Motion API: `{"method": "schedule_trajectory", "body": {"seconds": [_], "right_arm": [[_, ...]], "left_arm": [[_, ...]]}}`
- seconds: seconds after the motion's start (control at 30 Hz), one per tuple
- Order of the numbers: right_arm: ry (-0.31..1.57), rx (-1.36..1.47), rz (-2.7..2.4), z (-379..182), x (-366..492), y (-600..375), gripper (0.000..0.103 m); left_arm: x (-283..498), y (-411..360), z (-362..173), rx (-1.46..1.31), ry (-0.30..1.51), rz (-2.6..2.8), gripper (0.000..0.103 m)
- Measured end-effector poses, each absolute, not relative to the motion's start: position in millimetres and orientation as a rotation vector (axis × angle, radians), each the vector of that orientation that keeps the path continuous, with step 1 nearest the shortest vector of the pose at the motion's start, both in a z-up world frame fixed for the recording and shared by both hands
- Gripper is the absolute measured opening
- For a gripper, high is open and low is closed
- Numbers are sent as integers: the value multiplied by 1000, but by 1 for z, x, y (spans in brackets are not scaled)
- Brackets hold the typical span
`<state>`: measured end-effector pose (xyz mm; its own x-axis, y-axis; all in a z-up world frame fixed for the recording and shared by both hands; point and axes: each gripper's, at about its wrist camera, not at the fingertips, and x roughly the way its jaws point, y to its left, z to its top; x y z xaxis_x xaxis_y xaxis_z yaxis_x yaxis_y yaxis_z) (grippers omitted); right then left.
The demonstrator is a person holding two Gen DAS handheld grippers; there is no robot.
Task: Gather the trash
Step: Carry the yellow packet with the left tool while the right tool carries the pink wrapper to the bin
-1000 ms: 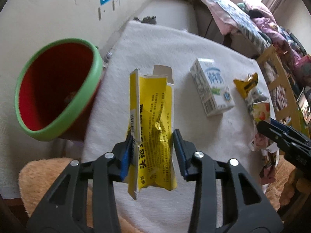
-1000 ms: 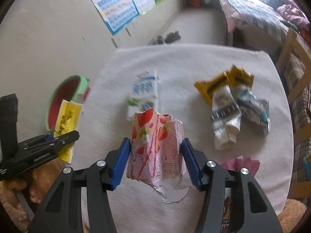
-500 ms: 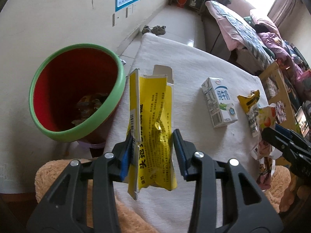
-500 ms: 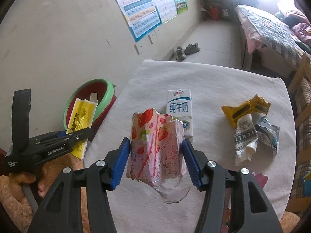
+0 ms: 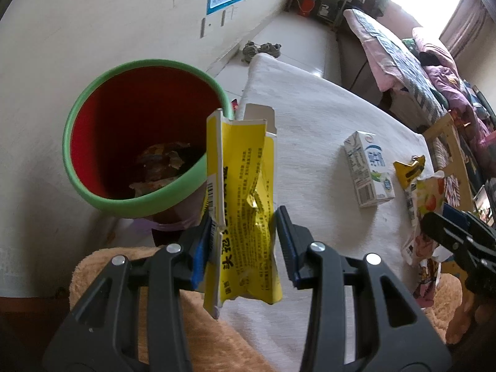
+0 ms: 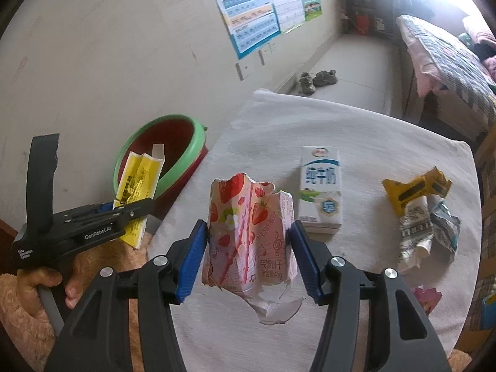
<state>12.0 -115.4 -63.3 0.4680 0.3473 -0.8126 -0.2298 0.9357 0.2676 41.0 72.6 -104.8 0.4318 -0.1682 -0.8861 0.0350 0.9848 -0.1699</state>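
Observation:
My left gripper [image 5: 243,241] is shut on a flattened yellow packet [image 5: 245,204] and holds it upright by the near rim of a red bin with a green rim [image 5: 93,117]; the packet's top overlaps the rim. Crumpled trash lies in the bin. My right gripper [image 6: 248,257] is shut on a torn pink strawberry wrapper [image 6: 248,232] above the white-clothed table [image 6: 356,124]. A white milk carton [image 6: 321,189], a yellow wrapper [image 6: 415,189] and crumpled grey-and-white wrappers [image 6: 427,232] lie on the table. The left gripper with the packet [image 6: 139,186] also shows in the right wrist view.
The bin stands off the table's left edge beside a beige wall with posters [image 6: 263,9]. A tan fuzzy cushion [image 5: 102,266] is under my left gripper. A bed [image 6: 443,55] and shoes [image 6: 319,79] lie beyond the table. A pink scrap [image 6: 426,299] lies at the right.
My left gripper has carried the yellow packet leftward to the bin's rim. The right gripper has lifted and drawn back a little with the strawberry wrapper in it.

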Motion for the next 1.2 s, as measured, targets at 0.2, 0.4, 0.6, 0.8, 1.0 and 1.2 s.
{"method": "schedule_trajectory", "body": {"seconds": [0.2,0.4,0.6,0.8,1.0,1.2], "right_arm": [[1030,93,402,-63,15,-94,54],[1035,69,434,-64,17,-79,54],[1041,67,440,-66,21,-75,54],[1022,72,442,-61,31,-69,54],[993,80,452,-52,48,-57,54],[979,72,474,-47,69,-39,54]], "left_arm": [[40,89,-107,-155,1119,-93,39],[40,102,-109,-174,1120,-74,39],[41,103,-110,-182,1113,-74,39],[43,108,-104,-185,1092,-64,39],[53,125,-90,-186,1049,-24,39],[68,146,-84,-182,1029,22,39]]}}
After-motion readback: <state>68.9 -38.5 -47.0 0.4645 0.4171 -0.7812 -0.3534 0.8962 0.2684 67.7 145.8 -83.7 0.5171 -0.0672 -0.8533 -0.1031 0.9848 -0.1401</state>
